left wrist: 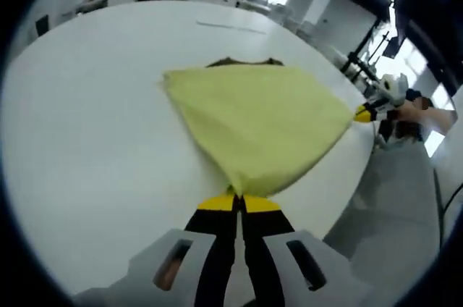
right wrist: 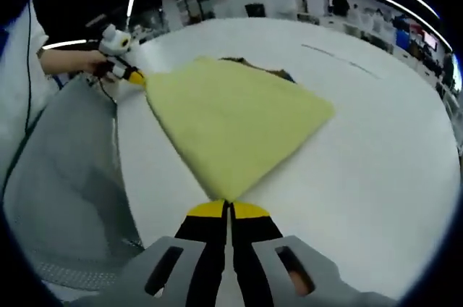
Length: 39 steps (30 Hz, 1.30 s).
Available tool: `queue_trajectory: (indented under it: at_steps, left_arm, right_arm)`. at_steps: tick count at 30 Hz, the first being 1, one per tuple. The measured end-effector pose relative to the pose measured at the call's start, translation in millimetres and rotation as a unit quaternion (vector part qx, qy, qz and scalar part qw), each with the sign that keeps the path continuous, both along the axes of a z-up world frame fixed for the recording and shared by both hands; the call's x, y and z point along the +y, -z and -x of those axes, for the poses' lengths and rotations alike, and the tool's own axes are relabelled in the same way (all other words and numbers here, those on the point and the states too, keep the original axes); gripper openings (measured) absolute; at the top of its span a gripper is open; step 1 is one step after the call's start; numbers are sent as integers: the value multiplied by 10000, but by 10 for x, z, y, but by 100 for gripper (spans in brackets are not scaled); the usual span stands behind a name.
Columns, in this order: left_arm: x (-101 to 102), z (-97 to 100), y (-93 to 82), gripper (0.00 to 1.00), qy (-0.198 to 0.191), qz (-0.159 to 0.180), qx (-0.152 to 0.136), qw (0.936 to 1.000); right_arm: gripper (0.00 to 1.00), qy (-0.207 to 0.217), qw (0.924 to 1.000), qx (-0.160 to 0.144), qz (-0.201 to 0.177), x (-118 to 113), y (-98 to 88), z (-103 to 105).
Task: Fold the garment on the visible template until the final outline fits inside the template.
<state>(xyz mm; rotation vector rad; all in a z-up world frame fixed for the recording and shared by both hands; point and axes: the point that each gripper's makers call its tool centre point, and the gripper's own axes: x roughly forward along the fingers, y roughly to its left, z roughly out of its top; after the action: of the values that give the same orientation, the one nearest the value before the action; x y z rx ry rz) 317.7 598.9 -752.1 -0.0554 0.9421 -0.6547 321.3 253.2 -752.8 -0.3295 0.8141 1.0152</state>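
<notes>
So from where I stood, both claws were pinched tight on the yellow garment point(left wrist: 257, 122), one corner each. In the left gripper view, the left gripper point(left wrist: 239, 202) had its yellow-tipped jaws closed flat together right on the near corner, with the cloth fanning out straight ahead of it. Same story in the right gripper view: the right gripper point(right wrist: 228, 208) had its jaws squeezed shut on its own corner of the garment point(right wrist: 231, 122).

My guess on why: holding two corners like that kept the edge between them taut, so the fabric could be lifted and carried over as one clean fold instead of bunching up. It looked stretched, not slack.

Past the jaws, the cloth spread over the white table point(left wrist: 87, 133), wider in the middle, then narrowing toward the other claw at the far corner. Beyond the garment's far edge a dark strip point(left wrist: 242, 62) peeked out, touching it. Could have been the template, but I couldn't tell for sure. Farther off, a thin line marked the tabletop.
</notes>
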Motion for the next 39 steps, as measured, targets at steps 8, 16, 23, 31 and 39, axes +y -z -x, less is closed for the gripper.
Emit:
queue_trajectory:
  at_steps: [8, 16, 23, 31, 39]
  left_arm:
    - [10, 57, 75, 0, 104, 35, 168, 9998]
    - [2, 94, 82, 0, 112, 317, 511, 9981]
    - [-26, 108, 55, 0, 581, 467, 675, 9949]
    - [-23, 112, 59, 0, 812, 522, 835, 9918]
    - [-12, 106, 37, 0, 1133, 443, 880, 9887]
  right_arm:
    - [2, 4, 10000, 30, 8, -37, 52, 14]
    - [2, 23, 10000, 72, 35, -34, 114, 93]
    - [1, -86, 9998, 56, 154, -67, 125, 107]
    - [1, -89, 9998, 53, 154, -67, 131, 102]
    - [1, -127, 9998, 58, 160, -65, 131, 105]
